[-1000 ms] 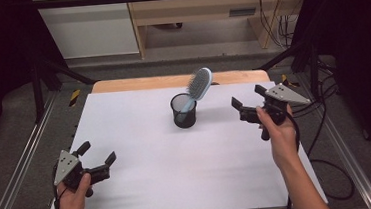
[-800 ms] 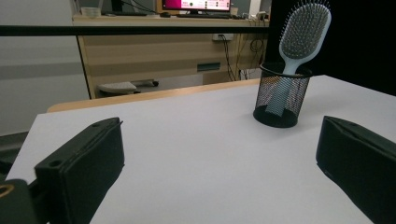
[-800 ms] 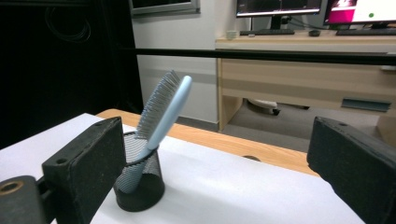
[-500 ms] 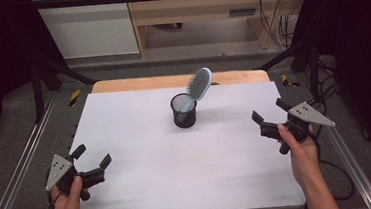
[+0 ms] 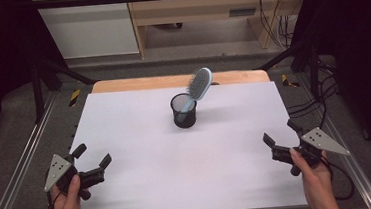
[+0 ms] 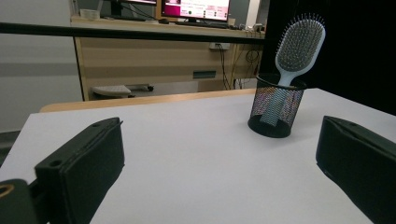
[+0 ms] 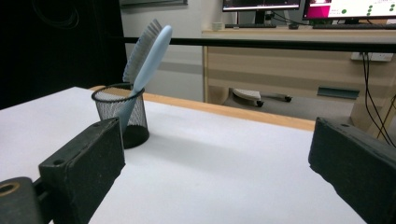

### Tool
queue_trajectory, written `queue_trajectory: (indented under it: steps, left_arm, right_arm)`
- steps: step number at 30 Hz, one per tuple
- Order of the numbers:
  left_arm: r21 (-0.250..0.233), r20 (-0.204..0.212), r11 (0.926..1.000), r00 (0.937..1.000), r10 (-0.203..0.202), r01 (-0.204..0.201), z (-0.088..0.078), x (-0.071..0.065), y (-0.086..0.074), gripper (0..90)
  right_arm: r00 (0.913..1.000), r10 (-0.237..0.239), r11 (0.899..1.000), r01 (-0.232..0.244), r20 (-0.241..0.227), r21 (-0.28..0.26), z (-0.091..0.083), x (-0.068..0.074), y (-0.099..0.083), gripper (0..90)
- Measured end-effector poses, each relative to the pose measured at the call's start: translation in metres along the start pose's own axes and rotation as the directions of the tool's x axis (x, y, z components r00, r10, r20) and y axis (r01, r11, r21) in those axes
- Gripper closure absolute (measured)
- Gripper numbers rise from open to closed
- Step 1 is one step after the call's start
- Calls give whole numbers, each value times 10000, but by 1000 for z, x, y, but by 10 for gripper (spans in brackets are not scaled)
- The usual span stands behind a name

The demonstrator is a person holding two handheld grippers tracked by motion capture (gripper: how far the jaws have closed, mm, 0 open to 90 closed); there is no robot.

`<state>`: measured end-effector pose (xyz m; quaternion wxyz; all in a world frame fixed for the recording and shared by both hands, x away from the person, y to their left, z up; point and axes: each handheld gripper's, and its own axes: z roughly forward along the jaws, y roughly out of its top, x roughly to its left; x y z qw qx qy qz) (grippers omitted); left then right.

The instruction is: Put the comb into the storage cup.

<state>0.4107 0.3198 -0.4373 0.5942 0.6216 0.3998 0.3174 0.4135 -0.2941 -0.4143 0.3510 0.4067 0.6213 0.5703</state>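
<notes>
High view – both grippers (image 5: 91,158) (image 5: 281,138) drawn back toward near corners – jaws spread, empty.

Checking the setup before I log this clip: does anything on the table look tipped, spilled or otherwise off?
Nothing stands out. The mesh cup stands upright on the white table, and the hairbrush sits handle-down in it, leaning on the rim. Both the left gripper and the right gripper are open, apart from the cup.

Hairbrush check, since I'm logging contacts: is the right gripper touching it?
Apart. The high view shows the right gripper near the table's edge, bare tabletop between it and the hairbrush.
</notes>
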Motion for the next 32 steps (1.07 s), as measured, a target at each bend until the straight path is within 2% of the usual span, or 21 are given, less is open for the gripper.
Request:
queue_trajectory:
  steps: [2,7,9,14,17,23,28,32]
  left_arm:
    - [-25,13,10000,10000,15,-15,-1,0,0,13]
    - [-132,19,9998,9999,-135,135,-6,-4,0,16]
    - [-141,63,9998,9999,103,-102,-9,-7,1,12]
    - [-202,28,9997,9999,114,-114,-10,-8,0,11]
    - [-177,-87,9992,9993,367,-369,-9,-8,0,12]
    - [-3,-21,9984,9984,558,-558,-5,-11,-2,11]
    - [54,-81,9986,9986,522,-522,-3,-11,-4,12]
    - [101,-27,9987,9988,494,-494,-1,-11,-4,12]
  right_arm:
    - [10000,11,10000,-11,57,19,-2,1,-7,37]
    - [9999,-79,9997,82,-145,219,-2,8,-24,33]
    - [9994,-193,9995,199,-283,233,1,12,-29,31]
    - [9977,-151,9995,168,-666,251,8,20,-36,30]
    - [9959,-205,9995,224,-882,209,13,25,-39,30]
    - [9900,-331,9985,388,-1373,395,27,31,-43,36]
    - [9912,-30,9987,97,-1323,505,42,31,-45,40]
    - [9909,-318,9966,414,-1308,712,42,36,-48,40]
